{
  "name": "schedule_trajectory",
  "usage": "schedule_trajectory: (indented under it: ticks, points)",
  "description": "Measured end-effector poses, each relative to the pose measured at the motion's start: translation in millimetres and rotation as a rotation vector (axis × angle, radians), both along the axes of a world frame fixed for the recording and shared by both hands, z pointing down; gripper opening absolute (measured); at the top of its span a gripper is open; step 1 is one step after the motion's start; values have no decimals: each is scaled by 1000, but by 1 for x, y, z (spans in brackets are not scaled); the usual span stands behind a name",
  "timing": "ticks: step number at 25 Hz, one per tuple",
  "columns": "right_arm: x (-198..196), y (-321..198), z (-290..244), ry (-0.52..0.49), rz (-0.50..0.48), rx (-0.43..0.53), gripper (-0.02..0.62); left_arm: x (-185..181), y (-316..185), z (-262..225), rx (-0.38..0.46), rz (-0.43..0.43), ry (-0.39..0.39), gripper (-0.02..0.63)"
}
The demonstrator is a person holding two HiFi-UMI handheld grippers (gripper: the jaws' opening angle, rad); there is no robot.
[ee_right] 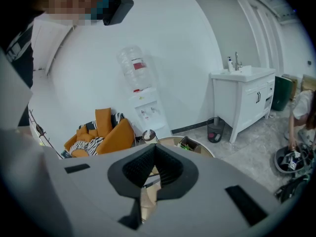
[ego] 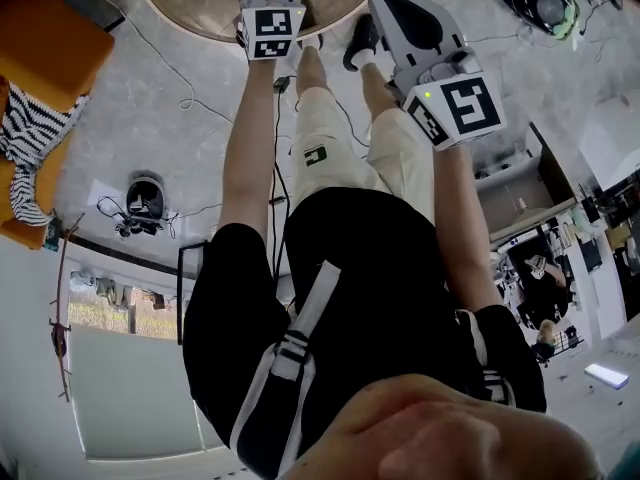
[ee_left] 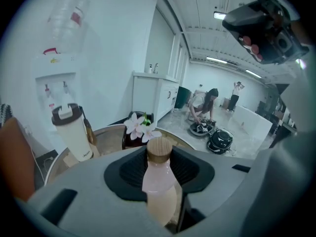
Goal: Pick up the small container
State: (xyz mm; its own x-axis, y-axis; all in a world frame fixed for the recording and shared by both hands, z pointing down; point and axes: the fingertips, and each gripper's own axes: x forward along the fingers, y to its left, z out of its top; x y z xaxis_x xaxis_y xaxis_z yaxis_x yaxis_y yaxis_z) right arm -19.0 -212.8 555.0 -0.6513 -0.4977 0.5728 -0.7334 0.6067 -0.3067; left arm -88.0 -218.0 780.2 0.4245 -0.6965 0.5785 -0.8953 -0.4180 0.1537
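The head view looked steeply down the person's own body and legs to a round worktop (ego: 190,8) at the far edge, with an orange armchair (ego: 45,58) at the far left. Both marker cubes showed there, but not the jaws, and not the small container at all.

Only the left gripper view gave that. The left gripper (ee_left: 162,174) had its jaws part-way apart and closed on the small container (ee_left: 159,194), its dark ribbed pads against the sides. The container was a slim bottle standing upright, with a pale pink, cloudy body narrowing to a short neck and a round, wood-coloured cap (ee_left: 160,150). Its base was hidden by the gripper's body, so whether it rested on the worktop could not be told. Beyond it on the worktop stood a white tumbler (ee_left: 73,132) with a black lid at the left and white flowers (ee_left: 140,127) near the middle.

The right gripper view showed the right gripper (ee_right: 154,169) with its pads drawn together at the tips and nothing between them. It also showed a water dispenser (ee_right: 140,90) against the far wall and a white sink cabinet (ee_right: 244,100) at the right.
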Motion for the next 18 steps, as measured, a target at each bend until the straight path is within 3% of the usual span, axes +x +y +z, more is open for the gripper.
schedule_trajectory:
  ticks: [8,18]
  points:
    - [-3,-15,-87,-38,4,128,3,-12,-24,-146,160,-1,47,146]
    - [-6,-18,-183,-90,0,271,3,-24,-31,-305,191,-29,117,146]
